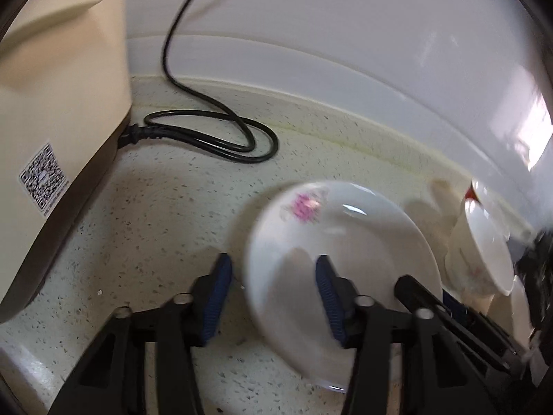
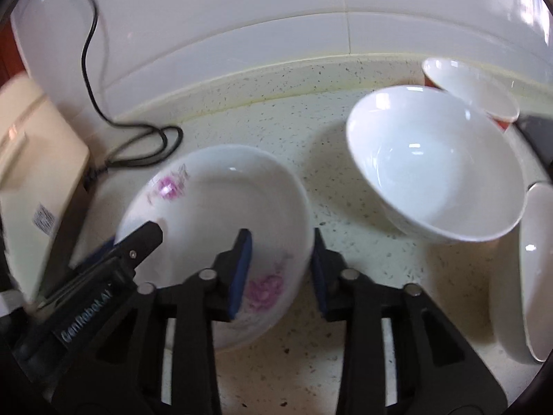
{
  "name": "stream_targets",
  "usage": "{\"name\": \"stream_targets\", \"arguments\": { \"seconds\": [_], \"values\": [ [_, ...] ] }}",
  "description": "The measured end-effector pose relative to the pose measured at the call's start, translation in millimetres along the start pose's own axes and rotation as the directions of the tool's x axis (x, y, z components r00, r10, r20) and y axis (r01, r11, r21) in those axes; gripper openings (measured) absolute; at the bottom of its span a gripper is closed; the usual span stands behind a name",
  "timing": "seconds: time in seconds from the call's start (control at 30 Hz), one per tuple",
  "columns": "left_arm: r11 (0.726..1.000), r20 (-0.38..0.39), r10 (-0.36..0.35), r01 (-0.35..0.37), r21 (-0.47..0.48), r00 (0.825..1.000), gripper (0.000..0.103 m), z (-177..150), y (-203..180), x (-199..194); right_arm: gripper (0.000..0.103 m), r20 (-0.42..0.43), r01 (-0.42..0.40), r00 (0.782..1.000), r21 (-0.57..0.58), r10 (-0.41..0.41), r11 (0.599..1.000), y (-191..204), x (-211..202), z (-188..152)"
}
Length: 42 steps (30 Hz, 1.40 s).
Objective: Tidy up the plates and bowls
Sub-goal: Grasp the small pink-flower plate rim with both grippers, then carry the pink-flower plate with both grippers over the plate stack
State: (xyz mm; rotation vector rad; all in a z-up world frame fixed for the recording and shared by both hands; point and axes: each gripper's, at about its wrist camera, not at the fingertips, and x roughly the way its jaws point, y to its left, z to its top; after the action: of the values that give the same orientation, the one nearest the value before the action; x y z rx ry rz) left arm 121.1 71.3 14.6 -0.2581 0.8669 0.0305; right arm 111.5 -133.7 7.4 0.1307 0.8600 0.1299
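A white plate with pink flowers (image 1: pixel 345 242) (image 2: pixel 221 214) lies on the speckled counter. My left gripper (image 1: pixel 273 297) is open, with the plate's left rim between its blue pads. My right gripper (image 2: pixel 280 269) is also open, straddling the plate's right rim. The left gripper's finger (image 2: pixel 138 242) shows over the plate's left side in the right wrist view. A plain white bowl (image 2: pixel 435 169) sits to the right of the plate, with a red-bottomed bowl (image 2: pixel 473 86) behind it.
A cream appliance (image 1: pixel 58 110) with a QR label stands at the left, its black cord (image 1: pixel 214 131) looped on the counter near the white tiled wall. Another white dish (image 2: pixel 535 269) is at the far right edge.
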Motion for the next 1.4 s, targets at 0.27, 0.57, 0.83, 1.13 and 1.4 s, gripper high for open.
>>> {"name": "stream_targets", "arguments": {
  "seconds": [0.27, 0.57, 0.83, 1.13, 1.4],
  "values": [
    [0.998, -0.018, -0.019, 0.018, -0.060, 1.000, 0.019, -9, 14, -11, 0.019, -0.004, -0.144, 0.990, 0.035, 0.144, 0.989, -22, -12, -13],
    [1.000, 0.073, -0.007, 0.009, -0.030, 0.997, 0.019, -43, 6, -58, 0.019, 0.032, -0.258, 0.966, -0.011, 0.258, 0.966, -34, -40, -31],
    [0.998, 0.123, 0.010, -0.003, -0.061, 0.992, 0.019, -65, 15, -76, 0.019, 0.026, -0.325, 0.945, -0.054, 0.327, 0.944, -29, -51, -42],
    [0.998, 0.171, 0.054, -0.046, -0.052, 0.984, 0.020, -69, 5, -89, 0.019, 0.027, -0.379, 0.925, -0.022, 0.379, 0.925, -35, -62, -40],
    [0.993, 0.199, 0.097, -0.083, -0.081, 0.975, 0.022, -77, 14, -114, 0.020, 0.036, -0.429, 0.901, -0.064, 0.432, 0.901, -25, -77, -42]
  ]
}}
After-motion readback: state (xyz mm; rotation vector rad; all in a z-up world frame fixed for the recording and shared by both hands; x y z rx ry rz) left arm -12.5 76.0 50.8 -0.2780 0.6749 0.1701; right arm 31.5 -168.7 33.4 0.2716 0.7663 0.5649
